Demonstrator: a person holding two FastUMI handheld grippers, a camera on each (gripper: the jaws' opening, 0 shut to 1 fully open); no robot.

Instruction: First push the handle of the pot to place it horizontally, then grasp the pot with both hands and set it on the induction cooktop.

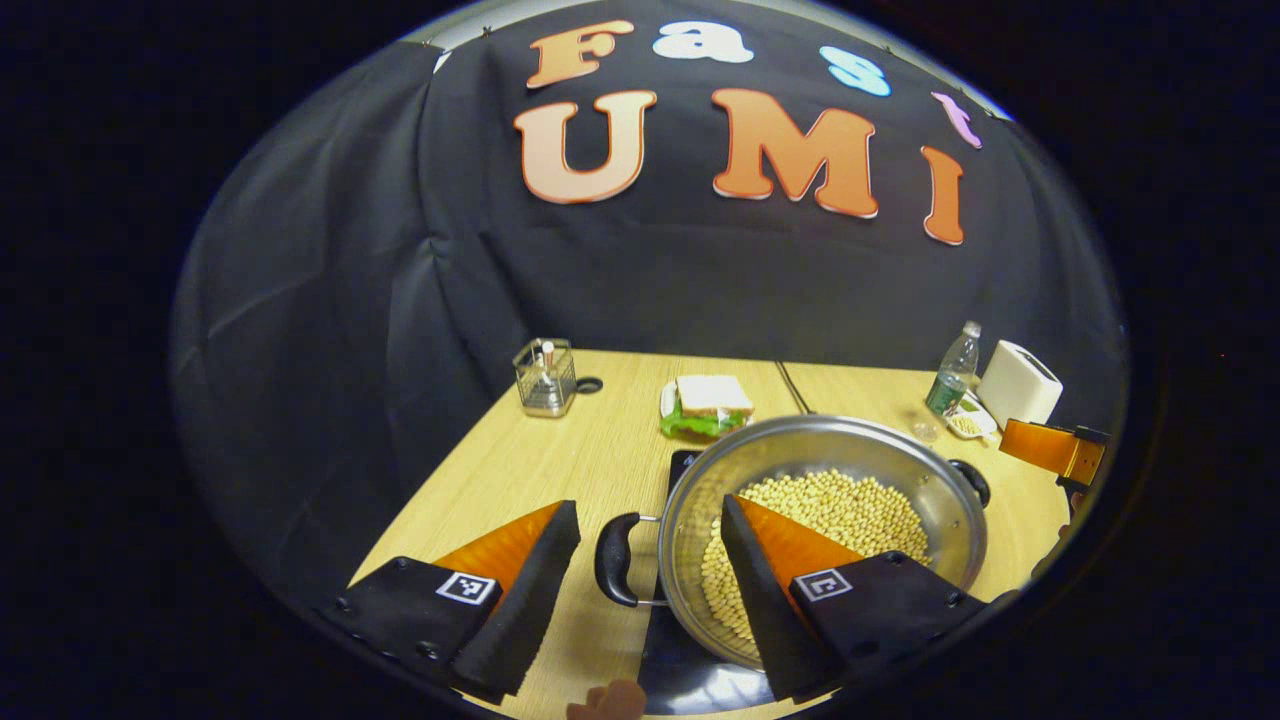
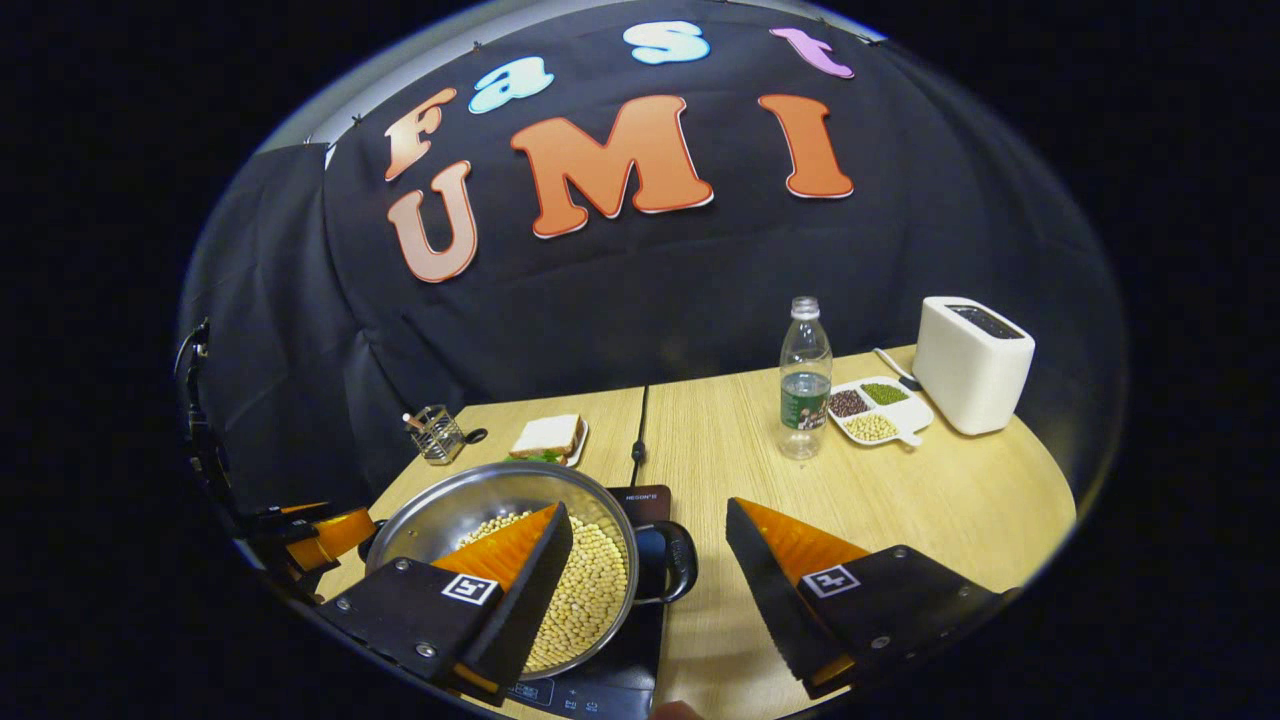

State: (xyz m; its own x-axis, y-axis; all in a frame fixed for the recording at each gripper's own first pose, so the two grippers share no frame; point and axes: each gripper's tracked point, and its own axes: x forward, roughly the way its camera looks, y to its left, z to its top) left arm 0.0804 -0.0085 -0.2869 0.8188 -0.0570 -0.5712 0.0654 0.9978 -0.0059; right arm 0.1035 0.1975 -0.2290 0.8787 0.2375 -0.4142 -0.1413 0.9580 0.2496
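Note:
A steel pot (image 1: 930,500) half full of pale beans sits on the black induction cooktop (image 1: 690,670). Its two black loop handles point left and right. My left gripper (image 1: 650,505) is open and straddles the near handle (image 1: 613,560); one finger is over the table, the other hangs over the beans. In the right gripper view, the pot (image 2: 450,510) rests on the cooktop (image 2: 648,498), and my right gripper (image 2: 648,508) is open around the other handle (image 2: 682,560), one finger above the beans. Neither handle is pressed. The other gripper's body shows at the pot's far side (image 1: 1050,448) (image 2: 325,535).
At the back of the wooden table (image 2: 900,490) stand a wire basket (image 1: 545,378), a sandwich on a plate (image 1: 710,403), a water bottle (image 2: 804,380), a divided dish of beans (image 2: 880,408) and a white toaster (image 2: 972,365). A cable (image 2: 640,425) runs to the cooktop.

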